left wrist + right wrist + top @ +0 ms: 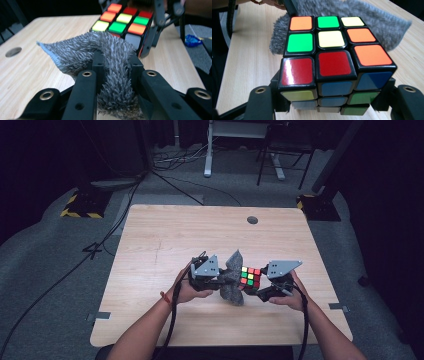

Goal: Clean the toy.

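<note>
A scrambled puzzle cube (250,278) with red, orange, green and yellow stickers on top is held just above the wooden table (165,235) near its front middle. My right gripper (261,287) is shut on the cube (329,62), one jaw on each side. My left gripper (220,282) is shut on a fuzzy grey cloth (232,279). In the left gripper view the cloth (100,55) bunches between the jaws and rests against the near face of the cube (122,22). Behind the cube in the right gripper view the cloth (374,22) spreads out.
A round cable hole (252,220) sits in the far right part of the table. Desk legs and cables lie on the floor beyond the far edge. A blue object (192,40) lies on the floor to the right.
</note>
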